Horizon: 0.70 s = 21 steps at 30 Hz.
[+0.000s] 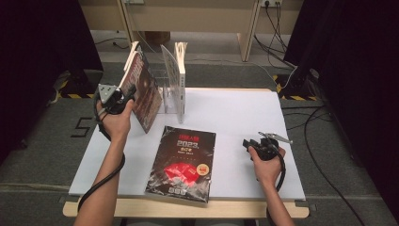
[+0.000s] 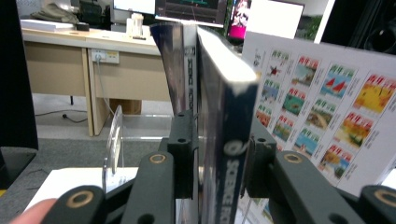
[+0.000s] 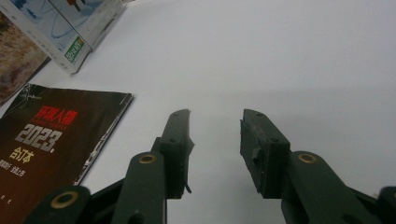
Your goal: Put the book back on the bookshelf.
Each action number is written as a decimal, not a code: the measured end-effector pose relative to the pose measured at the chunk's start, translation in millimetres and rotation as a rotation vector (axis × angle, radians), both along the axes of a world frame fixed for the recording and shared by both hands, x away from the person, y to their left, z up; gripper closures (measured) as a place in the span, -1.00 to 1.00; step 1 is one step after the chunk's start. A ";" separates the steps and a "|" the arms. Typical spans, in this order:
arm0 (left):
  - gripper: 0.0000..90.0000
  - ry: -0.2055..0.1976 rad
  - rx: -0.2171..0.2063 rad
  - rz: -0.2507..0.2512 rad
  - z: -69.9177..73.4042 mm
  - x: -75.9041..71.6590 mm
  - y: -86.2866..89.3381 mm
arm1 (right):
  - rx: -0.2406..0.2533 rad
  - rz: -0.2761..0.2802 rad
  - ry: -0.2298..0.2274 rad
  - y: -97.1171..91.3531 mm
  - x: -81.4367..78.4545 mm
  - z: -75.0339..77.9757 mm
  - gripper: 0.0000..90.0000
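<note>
A dark-covered book [image 1: 147, 96] leans upright at the back left of the white table [image 1: 244, 113], with a second book [image 1: 131, 61] behind it. My left gripper [image 1: 123, 96] is at its near edge. In the left gripper view the book's spine [image 2: 231, 140] stands between the jaws of the left gripper [image 2: 219, 135]; the pads sit close beside it with a thin gap, so the gripper is open. My right gripper [image 1: 248, 142] rests low over bare table at the right; in its own view the right gripper [image 3: 215, 126] is open with nothing between its jaws.
A black magazine [image 1: 182, 162] with red print lies flat at the front middle and reaches into the right gripper view as the magazine [image 3: 42, 140]. A white book [image 1: 180, 77] stands in a clear stand [image 1: 167, 94]. Its picture-covered back [image 2: 327, 107] is right of the held-between book.
</note>
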<state>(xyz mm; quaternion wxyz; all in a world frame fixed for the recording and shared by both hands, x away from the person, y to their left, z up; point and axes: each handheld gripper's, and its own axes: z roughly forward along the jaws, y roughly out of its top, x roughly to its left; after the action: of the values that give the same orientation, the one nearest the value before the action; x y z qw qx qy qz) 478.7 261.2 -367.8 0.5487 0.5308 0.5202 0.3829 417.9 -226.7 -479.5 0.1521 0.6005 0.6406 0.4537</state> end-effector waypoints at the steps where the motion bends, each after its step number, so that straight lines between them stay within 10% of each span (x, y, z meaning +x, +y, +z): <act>1: 0.57 0.000 -0.004 -0.001 0.1 0.3 -0.1 | -0.001 0.000 -0.002 -0.2 0.0 0.3 0.40; 21: 0.72 -0.005 -0.021 0.016 11.1 2.5 -0.6 | -0.010 -0.002 -0.002 -3.1 0.5 -0.3 0.38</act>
<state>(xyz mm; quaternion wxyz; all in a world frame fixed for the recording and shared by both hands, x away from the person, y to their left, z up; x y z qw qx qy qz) 481.2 260.6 -356.8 0.5523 0.5200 0.5270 0.3831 418.4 -229.8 -479.8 0.1563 0.5998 0.6423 0.4508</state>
